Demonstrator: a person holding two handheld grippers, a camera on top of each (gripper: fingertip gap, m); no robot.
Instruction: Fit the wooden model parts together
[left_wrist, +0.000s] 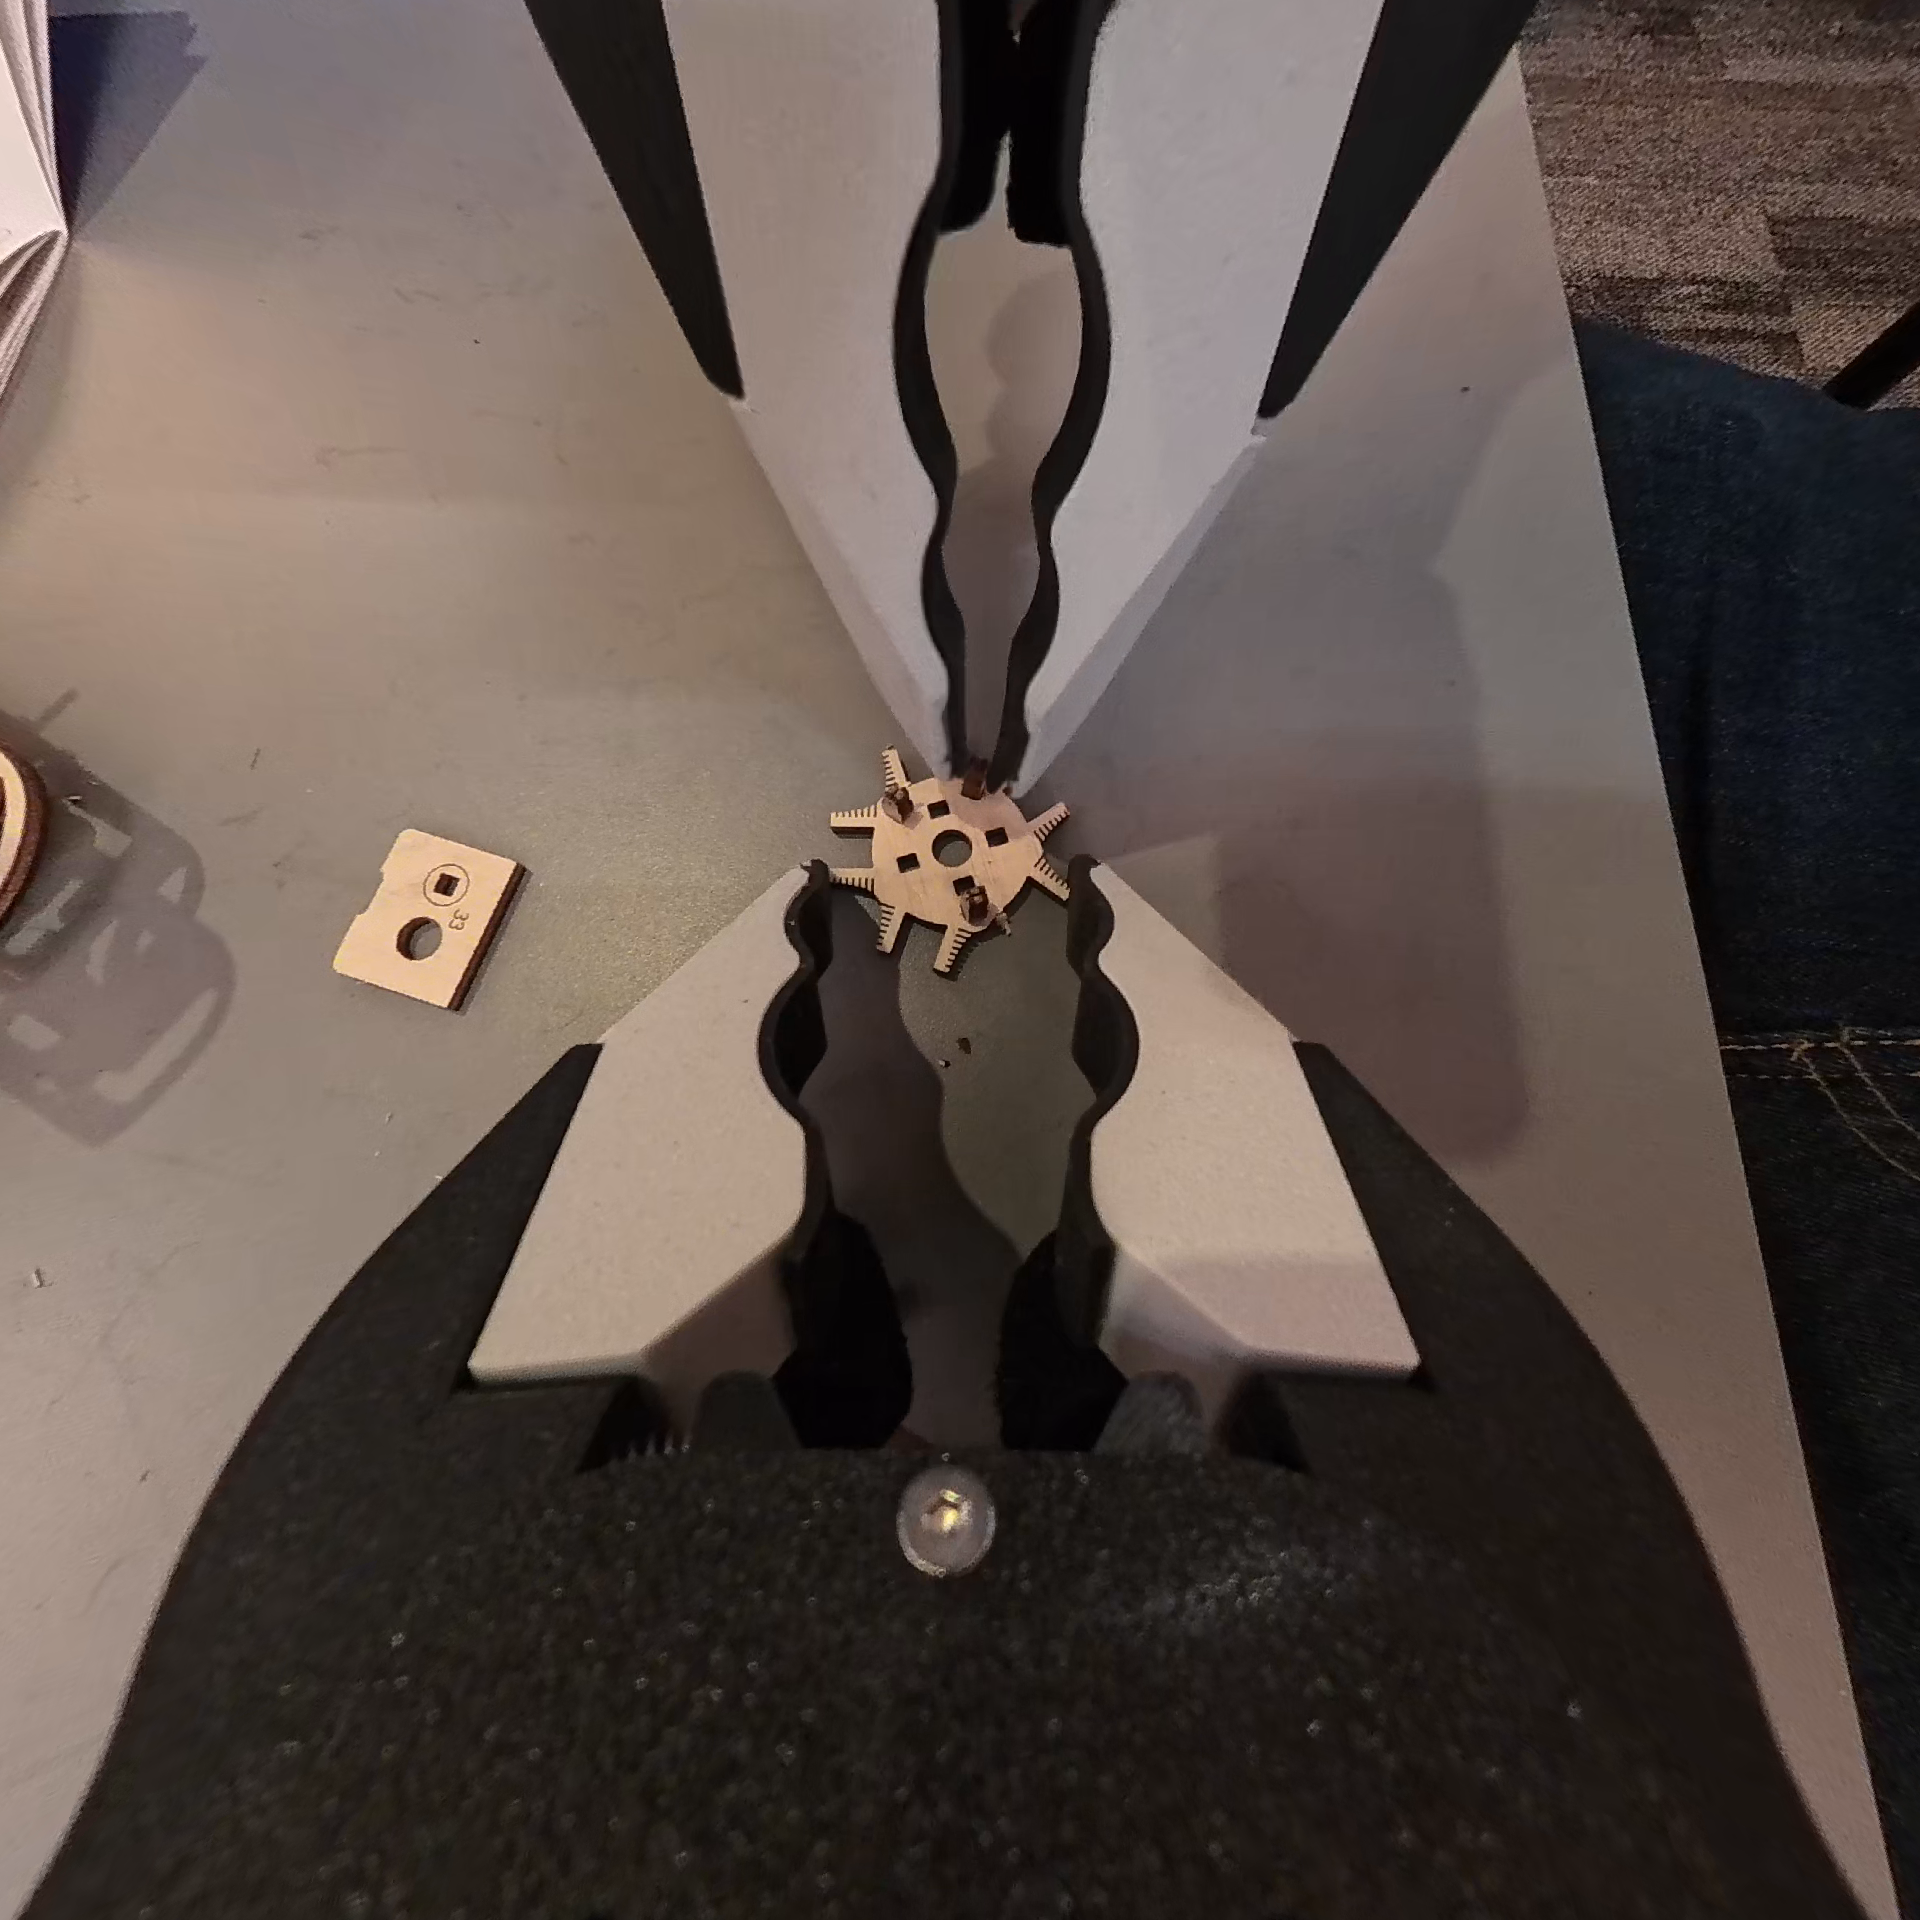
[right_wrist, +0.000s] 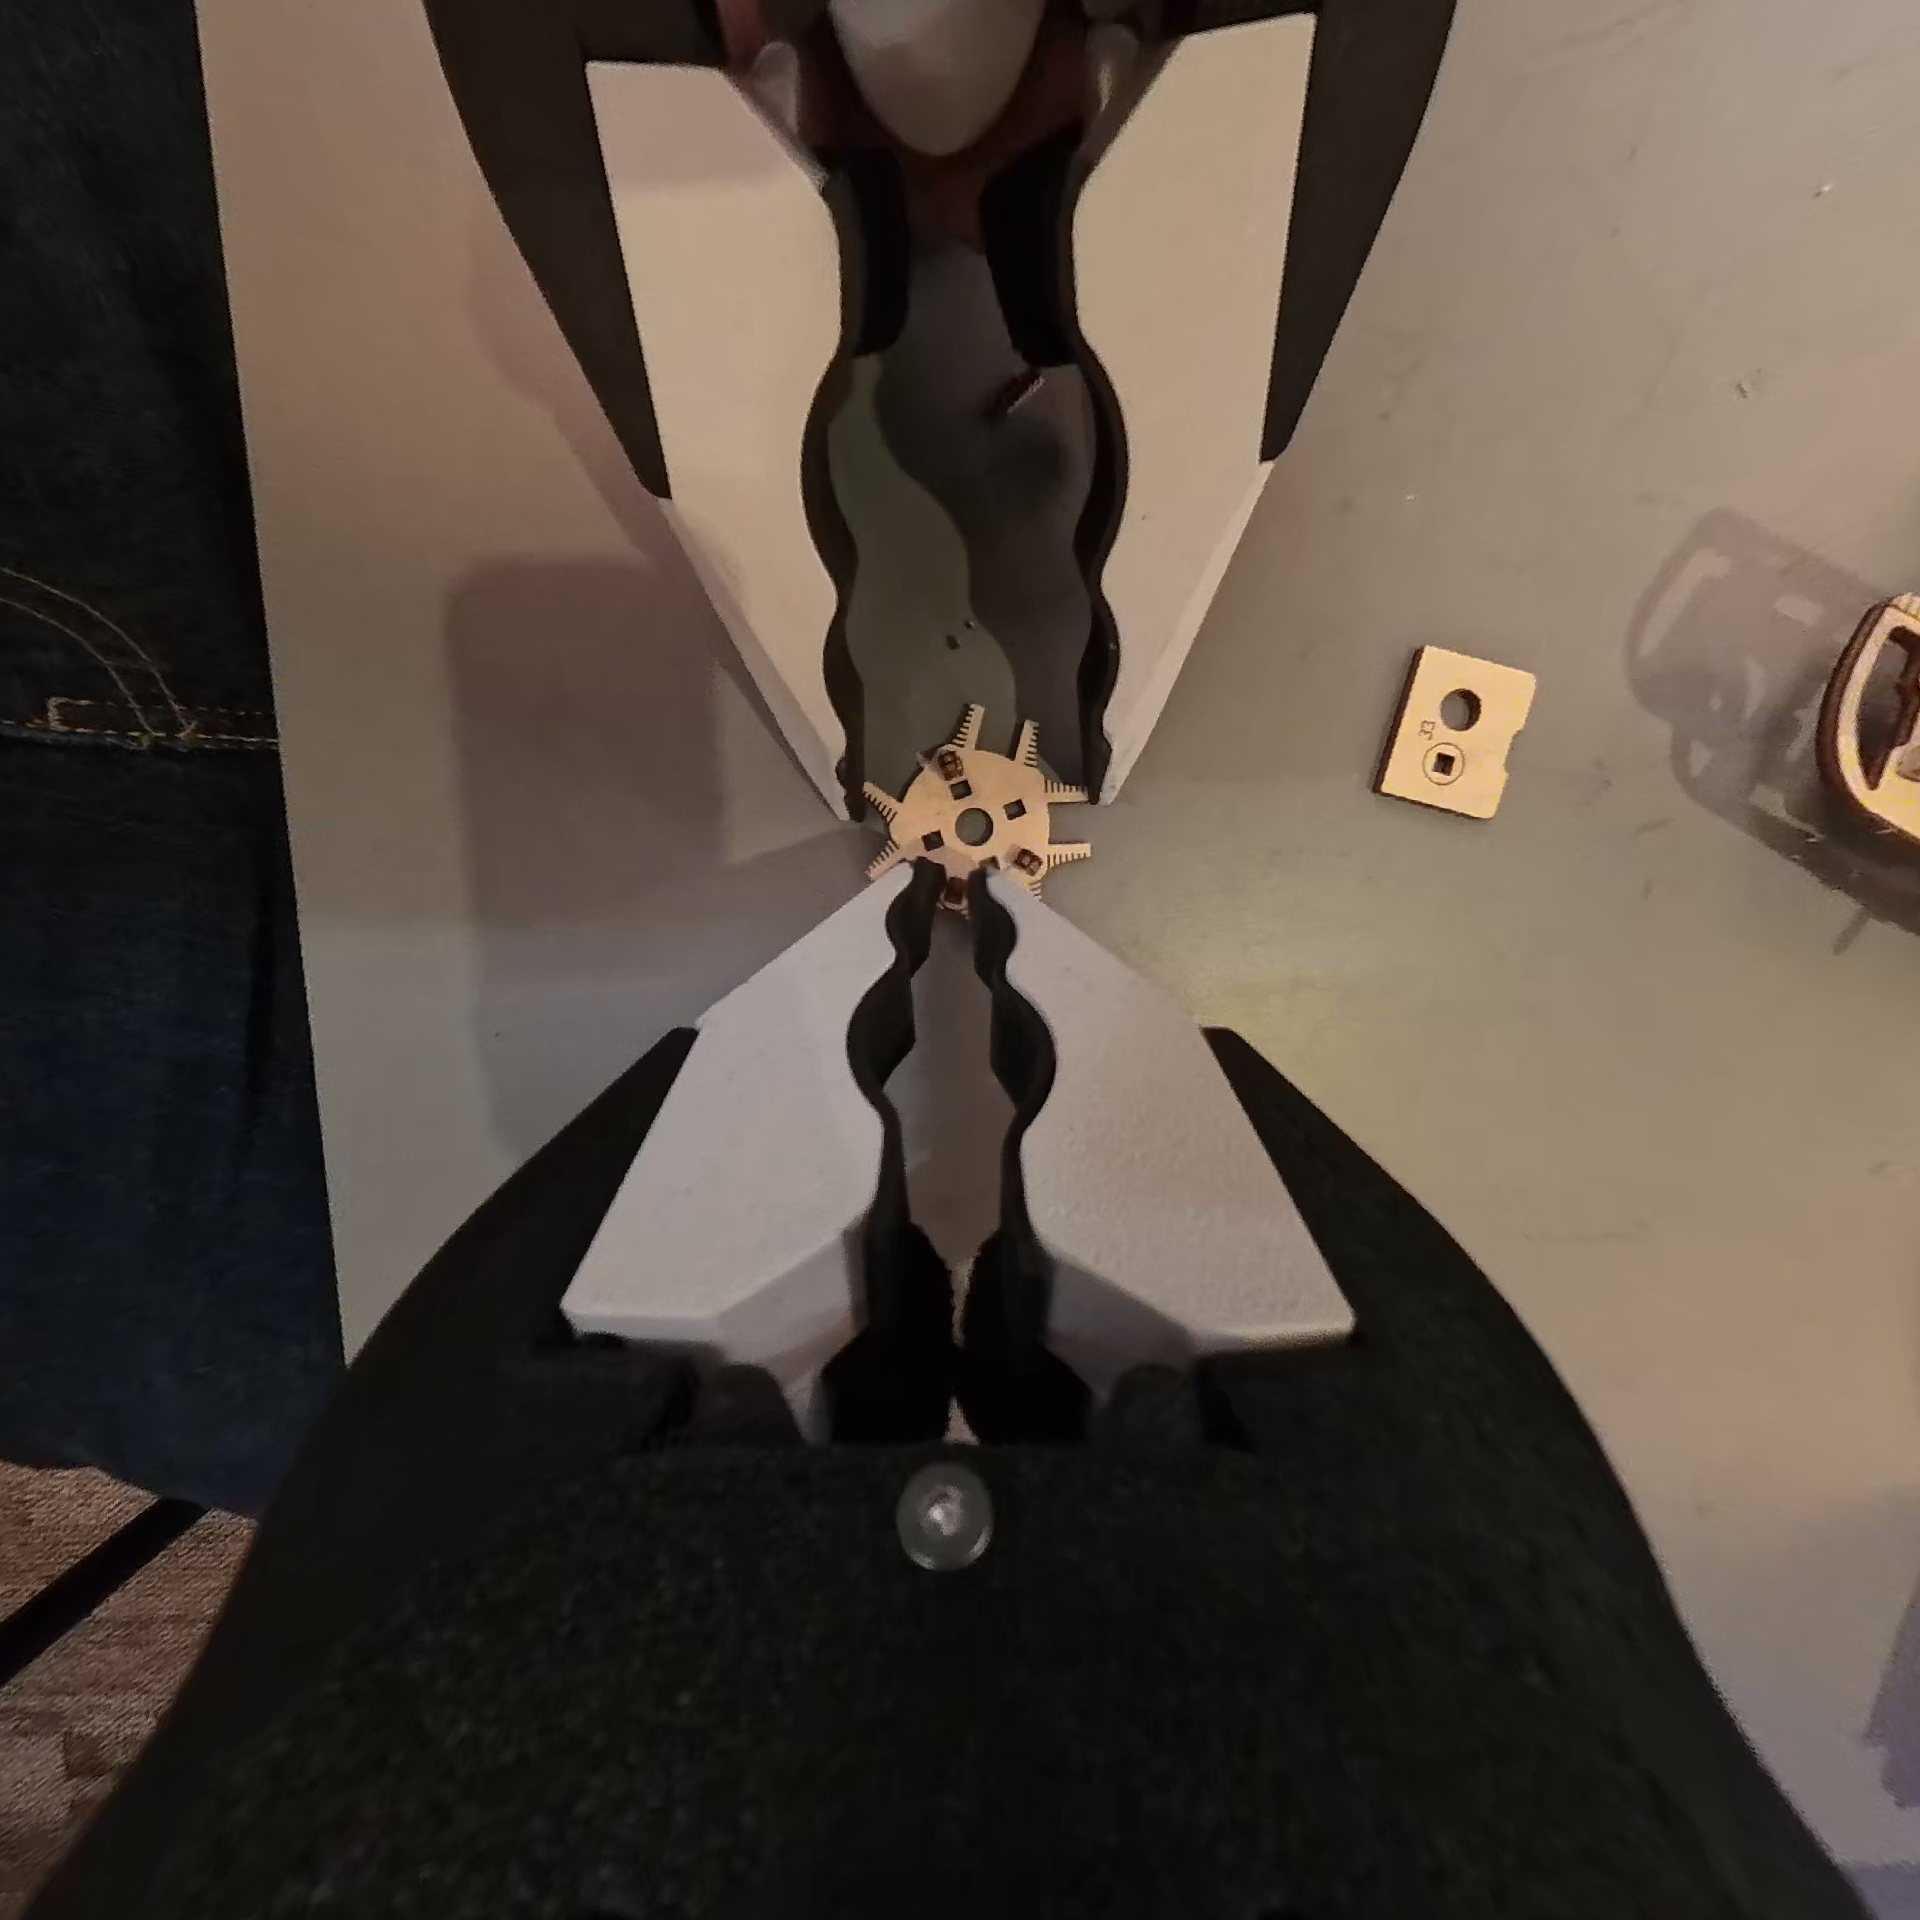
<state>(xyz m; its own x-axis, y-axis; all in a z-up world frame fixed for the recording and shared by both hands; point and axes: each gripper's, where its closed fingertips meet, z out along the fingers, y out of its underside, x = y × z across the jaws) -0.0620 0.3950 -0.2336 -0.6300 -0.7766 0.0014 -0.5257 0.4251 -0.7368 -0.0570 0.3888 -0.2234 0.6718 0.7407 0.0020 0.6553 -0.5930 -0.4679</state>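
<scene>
A flat wooden gear disc (left_wrist: 935, 894) with toothed spokes, a round centre hole and square slots lies low over the grey table (left_wrist: 416, 520). Two short dark pegs (left_wrist: 975, 902) stand in its slots. My left gripper (left_wrist: 951, 878) reaches in wide, and its fingertips (left_wrist: 816, 883) press the spoke ends on both sides. My right gripper (right_wrist: 951, 878) comes from the opposite side and is shut on another small dark peg (right_wrist: 954, 888) at the disc's (right_wrist: 935, 805) rim. The left gripper (right_wrist: 974, 800) and the right gripper (left_wrist: 982, 764) each show in the other's view.
A small rectangular wooden plate (left_wrist: 431, 920) with a round and a square hole lies flat to the side; it also shows in the right wrist view (right_wrist: 1465, 748). A partly built wooden model (right_wrist: 1881, 727) sits farther out. A person's jeans (left_wrist: 1766, 831) lie past the table edge. The grippers are tip to tip, or close to it. It is some 7 cm from my left tips to the small rectangular wooden plate (left_wrist: 431, 920). The right camera catches it too, in the right wrist view (right_wrist: 1452, 725).
</scene>
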